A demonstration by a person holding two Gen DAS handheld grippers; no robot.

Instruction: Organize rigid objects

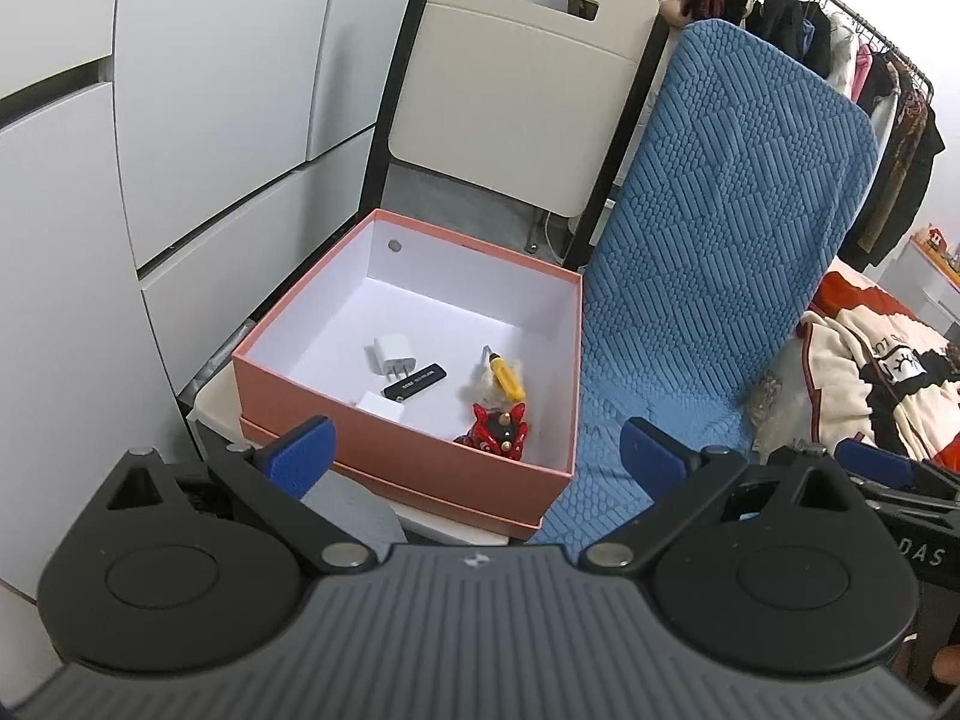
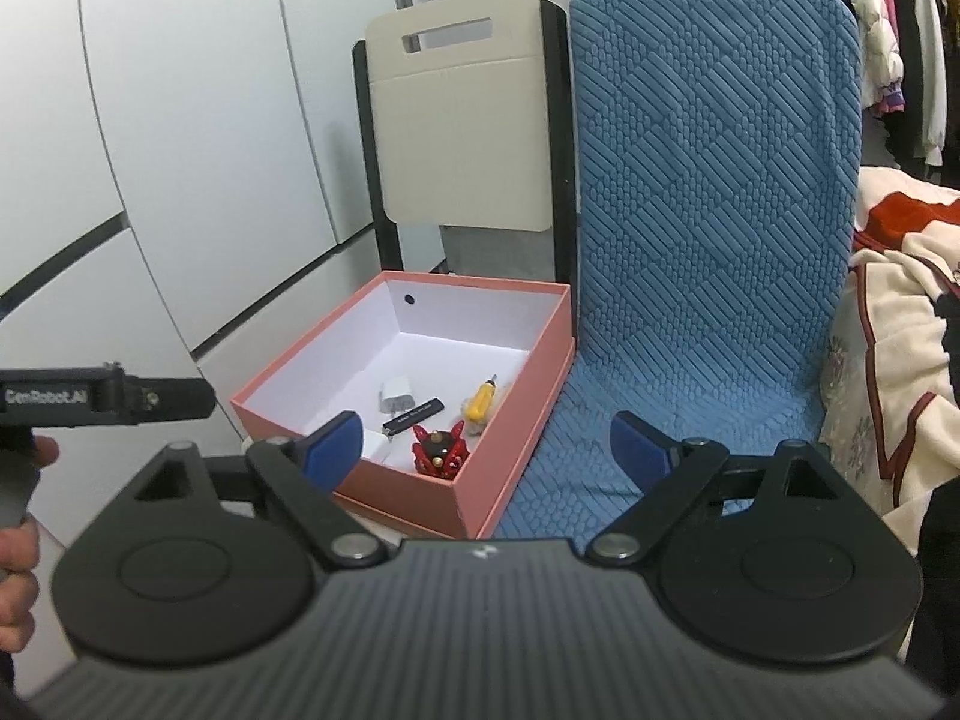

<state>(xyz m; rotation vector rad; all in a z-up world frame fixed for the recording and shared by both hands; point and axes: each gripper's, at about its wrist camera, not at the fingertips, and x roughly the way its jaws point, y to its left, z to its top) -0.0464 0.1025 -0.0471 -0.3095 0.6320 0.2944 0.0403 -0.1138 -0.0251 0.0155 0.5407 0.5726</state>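
Note:
A pink box (image 1: pixel 420 450) with a white inside sits on a cream chair seat; it also shows in the right wrist view (image 2: pixel 510 450). In it lie a white charger plug (image 1: pixel 393 355), a black stick (image 1: pixel 415 389), a white block (image 1: pixel 381 407), a yellow screwdriver (image 1: pixel 507 377) and a red figurine (image 1: pixel 499 432). The right wrist view shows the charger (image 2: pixel 397 395), black stick (image 2: pixel 414 411), screwdriver (image 2: pixel 480 401) and figurine (image 2: pixel 439 450). My left gripper (image 1: pixel 477 456) is open and empty, near the box's front. My right gripper (image 2: pixel 487 447) is open and empty, over the box's front right corner.
A cream folding chair back (image 1: pixel 516 90) stands behind the box. A chair under a blue textured cover (image 1: pixel 708 276) stands to its right. White cabinet doors (image 1: pixel 180 120) fill the left. A clothes rack (image 1: pixel 840 42) and a blanket (image 1: pixel 870 384) lie right.

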